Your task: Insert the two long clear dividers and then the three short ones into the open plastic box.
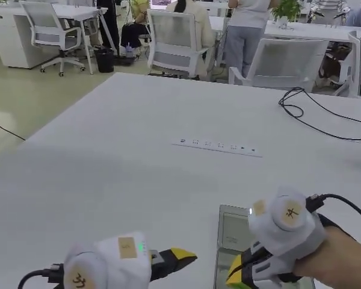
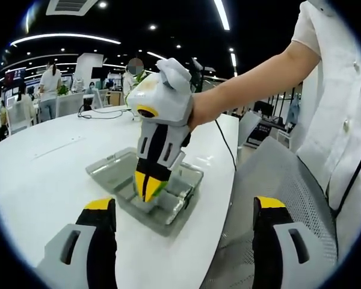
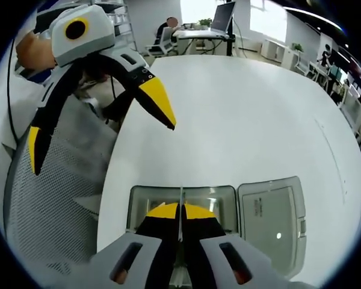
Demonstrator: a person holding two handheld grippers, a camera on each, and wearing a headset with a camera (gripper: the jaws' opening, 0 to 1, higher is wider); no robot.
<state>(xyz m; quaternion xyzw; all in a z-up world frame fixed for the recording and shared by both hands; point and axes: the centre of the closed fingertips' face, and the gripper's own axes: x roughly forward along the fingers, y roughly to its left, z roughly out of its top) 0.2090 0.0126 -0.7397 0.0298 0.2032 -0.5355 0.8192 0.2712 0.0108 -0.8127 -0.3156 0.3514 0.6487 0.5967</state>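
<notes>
The open clear plastic box (image 3: pixel 135 205) lies near the table's front edge, its lid (image 3: pixel 271 211) folded out flat beside it. My right gripper (image 3: pixel 180 211) is shut on a thin clear divider (image 3: pixel 180 194), seen edge-on and standing upright over the box's middle. In the left gripper view the right gripper (image 2: pixel 149 183) points down into the box (image 2: pixel 180 208). My left gripper (image 2: pixel 183 205) is open wide and empty, a short way from the box. In the head view the left gripper (image 1: pixel 183 257) is at the bottom left, and the right gripper (image 1: pixel 236 274) is over the box (image 1: pixel 231 232).
A power strip (image 1: pixel 216 146) is set into the white table's middle, and a black cable (image 1: pixel 313 117) loops at the far right. A grey mesh chair (image 2: pixel 277 174) stands at the table's near edge. Office chairs (image 1: pixel 174 51) and people are beyond the table.
</notes>
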